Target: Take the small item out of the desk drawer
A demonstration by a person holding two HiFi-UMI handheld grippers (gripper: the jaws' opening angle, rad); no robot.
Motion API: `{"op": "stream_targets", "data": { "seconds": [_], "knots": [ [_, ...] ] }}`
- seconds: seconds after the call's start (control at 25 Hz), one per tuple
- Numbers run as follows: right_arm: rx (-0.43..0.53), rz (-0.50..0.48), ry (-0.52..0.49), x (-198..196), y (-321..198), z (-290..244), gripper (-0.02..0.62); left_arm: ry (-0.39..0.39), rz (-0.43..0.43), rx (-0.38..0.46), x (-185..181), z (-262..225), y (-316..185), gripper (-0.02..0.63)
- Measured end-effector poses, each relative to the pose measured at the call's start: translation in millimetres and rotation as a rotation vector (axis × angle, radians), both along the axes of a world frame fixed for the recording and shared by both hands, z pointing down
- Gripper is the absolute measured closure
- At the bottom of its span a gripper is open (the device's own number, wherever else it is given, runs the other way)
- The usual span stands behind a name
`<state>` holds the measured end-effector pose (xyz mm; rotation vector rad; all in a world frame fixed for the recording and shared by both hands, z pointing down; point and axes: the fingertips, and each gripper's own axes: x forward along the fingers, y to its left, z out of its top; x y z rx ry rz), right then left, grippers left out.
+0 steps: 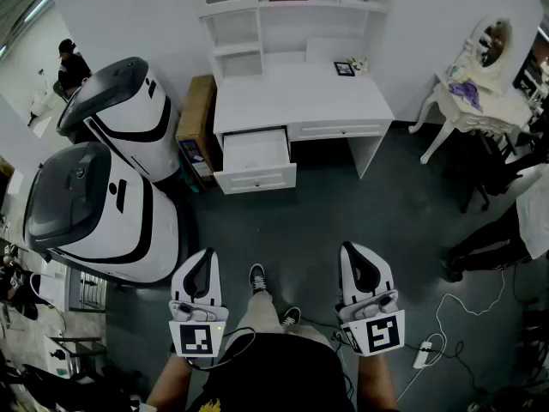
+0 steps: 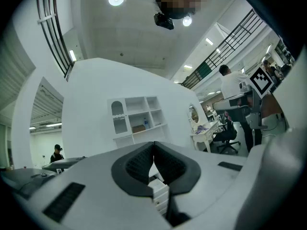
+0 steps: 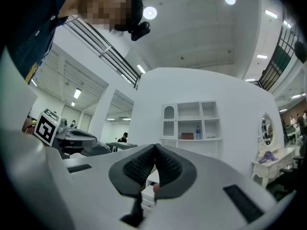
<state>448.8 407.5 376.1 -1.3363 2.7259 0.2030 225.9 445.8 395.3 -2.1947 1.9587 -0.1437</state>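
The white desk (image 1: 300, 93) stands across the dark floor, far ahead of me. Its left drawer (image 1: 255, 151) is pulled open, and I can make out no small item on the drawer's white inside from here. My left gripper (image 1: 206, 260) and right gripper (image 1: 353, 254) are held low near my body, well short of the desk. Both are shut with nothing in them. In the left gripper view the left gripper (image 2: 153, 145) has its dark pads meeting, with the drawer front seen below them. The right gripper (image 3: 155, 147) shows the same in the right gripper view.
Two big white-and-black machines (image 1: 103, 178) fill the left side. A cardboard box (image 1: 196, 118) leans beside the desk. A white vanity table with a mirror (image 1: 476, 101) and a person's legs (image 1: 489, 247) are at the right. A power strip and cables (image 1: 425, 354) lie on the floor.
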Motion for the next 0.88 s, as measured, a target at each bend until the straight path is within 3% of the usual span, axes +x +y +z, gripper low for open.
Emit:
{"op": "stream_targets", "data": {
  "seconds": [0.28,0.48,0.88],
  "knots": [
    [-0.005,-0.015,-0.016,2,-5,-1,0.580,0.001,0.028,-0.019,-2,0,-15,0.592],
    [-0.015,0.031,-0.030,15,-21,2,0.576,0.021,0.036,-0.008,5,-5,-37,0.589],
    [-0.046,0.056,-0.023,28,-58,10,0.256,0.013,0.019,-0.034,-4,-1,-71,0.271]
  ]
}}
